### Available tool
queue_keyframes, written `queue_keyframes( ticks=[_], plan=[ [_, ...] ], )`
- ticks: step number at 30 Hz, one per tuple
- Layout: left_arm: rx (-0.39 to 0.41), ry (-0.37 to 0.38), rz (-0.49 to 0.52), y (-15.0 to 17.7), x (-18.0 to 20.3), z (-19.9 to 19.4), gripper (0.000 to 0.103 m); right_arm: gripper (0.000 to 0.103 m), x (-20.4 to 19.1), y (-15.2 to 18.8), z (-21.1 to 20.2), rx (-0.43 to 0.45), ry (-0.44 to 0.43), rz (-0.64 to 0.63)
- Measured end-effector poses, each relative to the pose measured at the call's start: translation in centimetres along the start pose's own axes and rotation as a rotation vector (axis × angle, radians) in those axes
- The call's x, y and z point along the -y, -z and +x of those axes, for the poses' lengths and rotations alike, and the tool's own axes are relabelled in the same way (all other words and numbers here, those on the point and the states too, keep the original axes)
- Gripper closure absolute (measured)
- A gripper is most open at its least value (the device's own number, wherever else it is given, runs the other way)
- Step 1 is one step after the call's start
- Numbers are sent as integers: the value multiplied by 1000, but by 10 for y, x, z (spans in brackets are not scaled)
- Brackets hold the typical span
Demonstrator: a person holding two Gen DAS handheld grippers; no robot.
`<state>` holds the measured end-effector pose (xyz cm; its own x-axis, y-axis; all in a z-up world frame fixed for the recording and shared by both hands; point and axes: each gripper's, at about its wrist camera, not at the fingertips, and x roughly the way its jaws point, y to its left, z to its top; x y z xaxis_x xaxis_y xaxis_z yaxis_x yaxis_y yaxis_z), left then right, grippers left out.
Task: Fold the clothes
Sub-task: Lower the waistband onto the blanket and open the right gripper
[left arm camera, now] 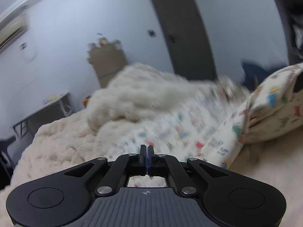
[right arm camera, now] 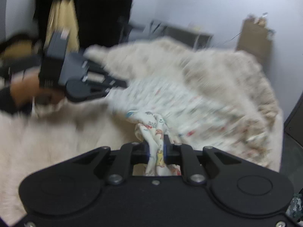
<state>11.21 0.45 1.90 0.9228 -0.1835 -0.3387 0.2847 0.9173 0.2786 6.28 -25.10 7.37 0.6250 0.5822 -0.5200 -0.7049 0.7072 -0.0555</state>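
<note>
Left wrist view: my left gripper [left arm camera: 147, 149] has its jaws fully closed on nothing; the printed garment [left arm camera: 170, 132] lies ahead, stretching toward 2 o'clock.

Right wrist view: my right gripper [right arm camera: 156, 145] pinches a bunched fold of the garment; the rest spreads toward 1 o'clock on the fluffy blanket [right arm camera: 56, 128].

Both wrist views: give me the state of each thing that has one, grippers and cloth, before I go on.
left gripper: shut, nothing between its fingers.
right gripper: shut on a bunched fold of the printed garment.
printed garment: partly spread on the fluffy blanket, not yet folded, blurred.
fluffy blanket: rumpled, heaped behind the garment.
printed pillow: lying at the right edge of the left wrist view.
</note>
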Motion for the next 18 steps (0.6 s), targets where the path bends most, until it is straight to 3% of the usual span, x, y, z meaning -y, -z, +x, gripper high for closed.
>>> queue_keyframes(
  ticks=[2,4,6,7,10,11,12,16,18],
  plan=[
    [10,64,-8,-3,-1,-14,103,92,21,-1,-20,64,-54,72],
    [15,185,-13,-5,2,-27,99,93,37,1,-33,114,-93,134],
    [-3,324,32,-6,17,-36,82,93,53,5,-36,137,-128,176],
    [-17,361,72,-6,28,-36,79,93,55,6,-37,143,-135,188],
    [-71,374,209,-4,70,-19,62,92,64,4,-37,155,-156,213],
    [-98,357,194,-5,75,-7,53,92,64,4,-37,154,-154,212],
    [-122,356,163,-6,76,3,51,92,66,3,-39,152,-151,210],
    [-286,430,-99,-19,76,66,43,92,64,2,-38,148,-141,201],
    [-308,415,-89,-25,88,77,42,92,63,2,-36,148,-138,200]
  ],
)
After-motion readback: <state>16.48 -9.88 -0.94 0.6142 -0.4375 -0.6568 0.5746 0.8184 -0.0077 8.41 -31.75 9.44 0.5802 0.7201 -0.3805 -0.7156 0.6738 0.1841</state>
